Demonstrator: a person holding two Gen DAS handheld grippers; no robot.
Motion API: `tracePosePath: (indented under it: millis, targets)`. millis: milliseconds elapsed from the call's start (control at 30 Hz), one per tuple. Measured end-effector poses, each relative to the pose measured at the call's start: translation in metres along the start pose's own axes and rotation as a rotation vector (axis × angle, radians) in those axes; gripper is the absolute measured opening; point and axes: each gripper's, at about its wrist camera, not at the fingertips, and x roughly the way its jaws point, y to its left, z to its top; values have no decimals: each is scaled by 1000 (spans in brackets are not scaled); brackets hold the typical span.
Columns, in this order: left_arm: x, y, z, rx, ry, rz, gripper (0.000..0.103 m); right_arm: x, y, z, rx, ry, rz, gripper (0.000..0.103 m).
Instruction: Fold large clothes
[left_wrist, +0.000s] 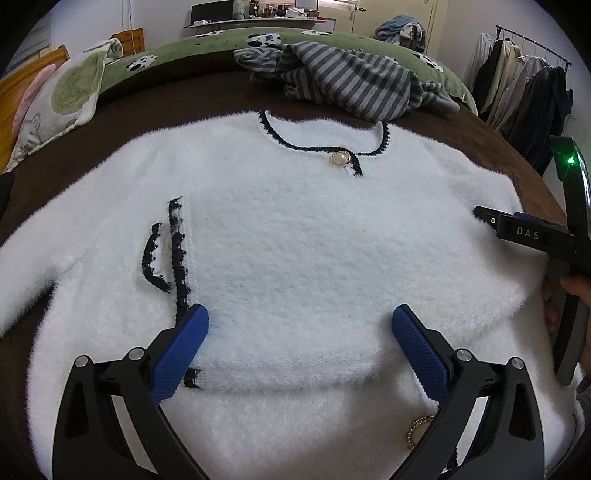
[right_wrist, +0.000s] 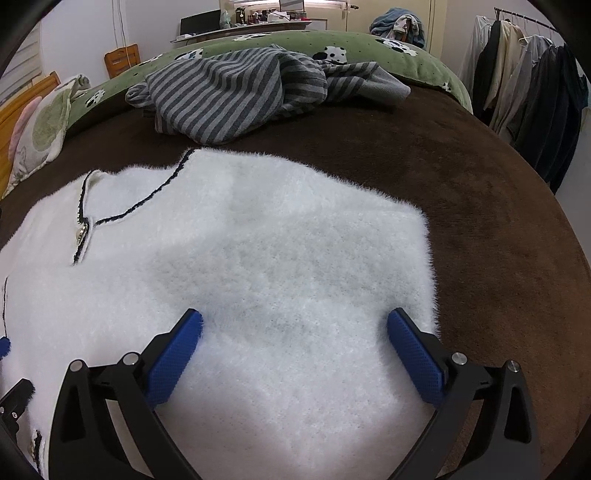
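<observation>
A fluffy white cardigan (left_wrist: 295, 236) with black trim and a pearl button (left_wrist: 339, 159) lies flat on the brown bedspread (left_wrist: 155, 114), one sleeve folded across its front. My left gripper (left_wrist: 300, 332) is open just above its lower middle, holding nothing. My right gripper (right_wrist: 293, 332) is open over the cardigan's right part (right_wrist: 277, 258), near its right edge, also empty. The right gripper also shows in the left wrist view (left_wrist: 524, 230) at the cardigan's right side.
A grey striped garment (right_wrist: 236, 96) lies crumpled at the far side of the bed, beyond the cardigan. A green patterned duvet (right_wrist: 295, 44) and a pillow (left_wrist: 62, 107) lie behind. A rack of hanging clothes (right_wrist: 528, 85) stands at the right. Brown bedspread (right_wrist: 498, 221) extends right of the cardigan.
</observation>
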Motion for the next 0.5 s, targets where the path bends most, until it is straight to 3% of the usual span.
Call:
tracePosePath:
  millis: [167, 267, 433, 500]
  targets:
    - [0, 0, 0, 3, 4, 0, 97, -2, 5, 1, -18, -2, -32, 98]
    - [-1, 3, 4, -11, 18, -18, 97, -16, 24, 4, -112, -29, -91, 97]
    - [-25, 7, 21, -42, 8, -38, 97, -49, 46, 10, -102, -92, -35, 97]
    - [-44, 14, 25, -44, -15, -36, 97, -69, 60, 12, -75, -131, 27, 97]
